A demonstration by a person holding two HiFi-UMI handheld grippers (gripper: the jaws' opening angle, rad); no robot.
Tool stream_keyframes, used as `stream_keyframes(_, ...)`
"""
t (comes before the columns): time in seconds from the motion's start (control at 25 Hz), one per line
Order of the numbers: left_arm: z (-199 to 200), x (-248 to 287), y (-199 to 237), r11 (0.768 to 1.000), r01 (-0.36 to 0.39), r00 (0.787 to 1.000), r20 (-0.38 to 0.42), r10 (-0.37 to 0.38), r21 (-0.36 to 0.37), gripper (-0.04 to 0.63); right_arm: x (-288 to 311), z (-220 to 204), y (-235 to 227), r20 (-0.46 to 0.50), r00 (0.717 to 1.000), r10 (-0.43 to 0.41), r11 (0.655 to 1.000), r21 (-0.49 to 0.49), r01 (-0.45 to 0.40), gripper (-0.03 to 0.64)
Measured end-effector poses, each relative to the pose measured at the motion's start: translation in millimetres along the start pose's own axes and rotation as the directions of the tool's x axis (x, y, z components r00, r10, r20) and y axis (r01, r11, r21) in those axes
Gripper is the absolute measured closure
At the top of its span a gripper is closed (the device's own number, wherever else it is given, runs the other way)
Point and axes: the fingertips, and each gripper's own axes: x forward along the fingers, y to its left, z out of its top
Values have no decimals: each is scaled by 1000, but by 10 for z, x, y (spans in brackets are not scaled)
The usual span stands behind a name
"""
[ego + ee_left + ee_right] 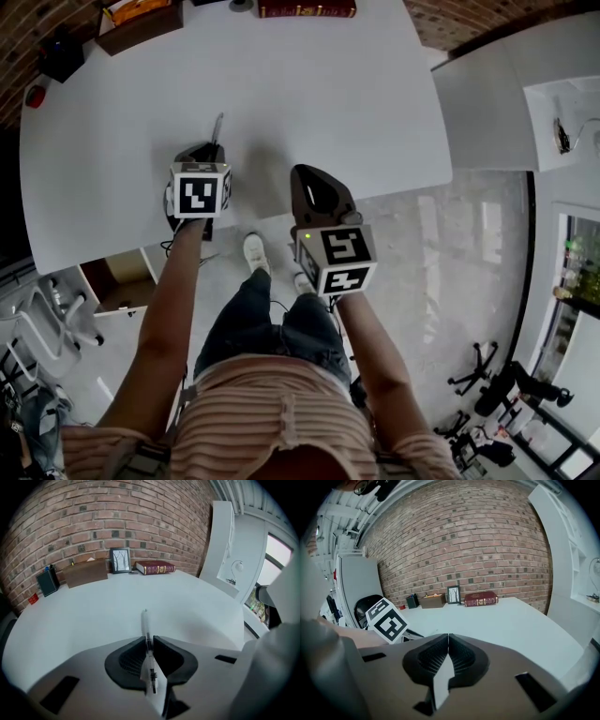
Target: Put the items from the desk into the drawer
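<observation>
Left of the red book point(155, 567) and well short of it: left gripper point(148, 641), fingers point(127, 660) clamped on a clear pen point(146, 623) (tip aimed roughly toward the book), over the white tabletop point(84, 616). Further right, about in line with the book, equally short of it: right gripper point(448, 641), fingers point(465, 660) pressed together, nothing between.

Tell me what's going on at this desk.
A person holds a claw in each hand at the white desk. The left claw is shut on a clear pen near the desk's front edge. The right claw is shut and empty. A book, a picture frame and a box sit by the brick wall.
</observation>
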Motion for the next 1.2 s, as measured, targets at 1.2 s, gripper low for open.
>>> stream_keyframes(1.2,330,-1894,993,957,-134,848,470,246,-259,548,218,325,1007,55,969,241,963,-141,-232,600)
